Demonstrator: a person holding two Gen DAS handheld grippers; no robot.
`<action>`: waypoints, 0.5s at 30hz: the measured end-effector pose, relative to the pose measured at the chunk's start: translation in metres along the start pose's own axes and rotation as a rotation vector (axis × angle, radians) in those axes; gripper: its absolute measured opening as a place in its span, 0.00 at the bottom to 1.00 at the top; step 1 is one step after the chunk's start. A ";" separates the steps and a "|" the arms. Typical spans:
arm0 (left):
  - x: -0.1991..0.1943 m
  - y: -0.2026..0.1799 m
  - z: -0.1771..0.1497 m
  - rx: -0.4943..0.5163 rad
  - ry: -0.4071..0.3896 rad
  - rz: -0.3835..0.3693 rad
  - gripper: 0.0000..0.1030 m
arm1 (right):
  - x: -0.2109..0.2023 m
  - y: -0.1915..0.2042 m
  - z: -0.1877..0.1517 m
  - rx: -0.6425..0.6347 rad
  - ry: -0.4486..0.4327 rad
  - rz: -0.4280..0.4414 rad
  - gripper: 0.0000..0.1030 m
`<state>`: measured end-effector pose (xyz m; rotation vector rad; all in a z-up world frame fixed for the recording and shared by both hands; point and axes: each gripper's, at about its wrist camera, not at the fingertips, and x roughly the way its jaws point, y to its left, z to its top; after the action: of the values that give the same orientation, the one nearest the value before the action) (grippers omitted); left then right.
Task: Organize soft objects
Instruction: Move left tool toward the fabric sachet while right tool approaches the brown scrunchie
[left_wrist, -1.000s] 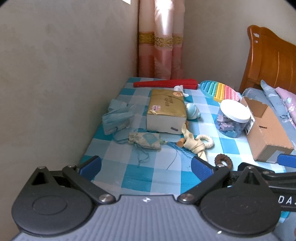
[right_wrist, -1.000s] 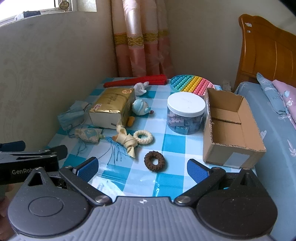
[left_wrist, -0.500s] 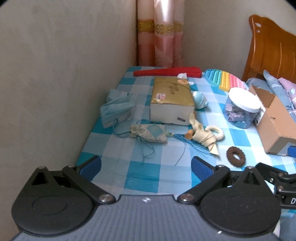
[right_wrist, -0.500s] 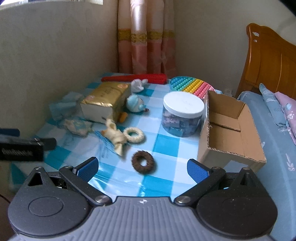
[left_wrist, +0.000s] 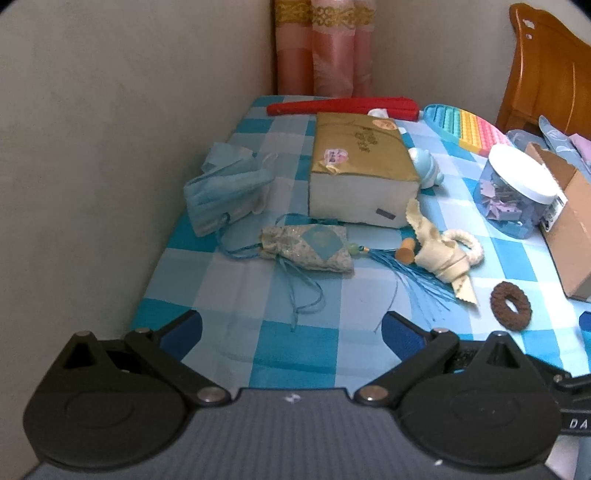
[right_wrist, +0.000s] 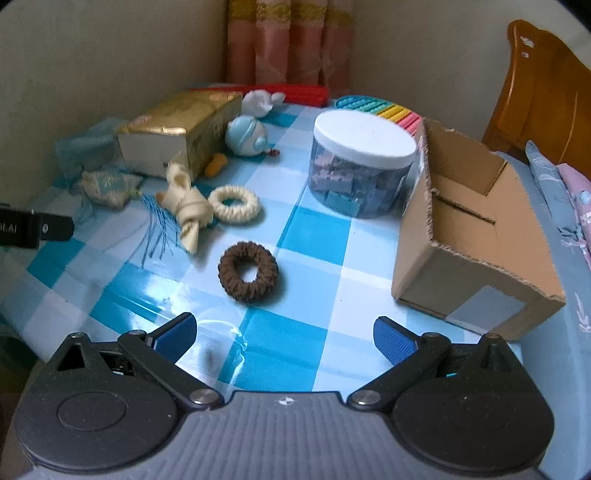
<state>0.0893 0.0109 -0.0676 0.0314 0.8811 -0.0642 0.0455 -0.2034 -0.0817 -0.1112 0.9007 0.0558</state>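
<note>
On the blue checked table (right_wrist: 314, 236) lie soft items. A brown hair scrunchie (right_wrist: 248, 271) sits just ahead of my right gripper (right_wrist: 284, 338), which is open and empty. A cream scrunchie (right_wrist: 235, 204) and a knotted cream cloth (right_wrist: 186, 210) lie to its left. In the left wrist view a patterned pouch (left_wrist: 308, 248) with a blue tassel lies ahead of my open, empty left gripper (left_wrist: 291, 332). Blue face masks (left_wrist: 225, 192) rest by the wall. An open cardboard box (right_wrist: 476, 229) stands at the right.
A gold tissue pack (left_wrist: 360, 166), a clear jar (right_wrist: 362, 162) with a white lid, a round blue toy (right_wrist: 245, 136), a red fan (left_wrist: 343, 107) and a rainbow pop mat (left_wrist: 469, 127) crowd the back. Wall on the left, a bed (right_wrist: 565, 280) on the right.
Both grippers have moved forward and lower toward the table, so the items look larger. The brown scrunchie is now closer to my right gripper. Both stayed open.
</note>
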 end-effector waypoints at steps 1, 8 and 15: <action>0.002 0.000 0.000 0.000 -0.004 0.002 0.99 | 0.003 0.000 0.000 -0.001 0.003 0.004 1.00; 0.020 -0.006 0.003 0.015 -0.009 0.011 0.99 | 0.017 -0.003 0.001 -0.015 0.002 0.032 1.00; 0.035 -0.010 0.004 0.009 0.014 -0.007 0.99 | 0.026 -0.008 0.007 -0.006 -0.007 0.077 1.00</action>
<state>0.1142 -0.0006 -0.0924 0.0372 0.8946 -0.0742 0.0678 -0.2104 -0.0973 -0.0819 0.8976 0.1308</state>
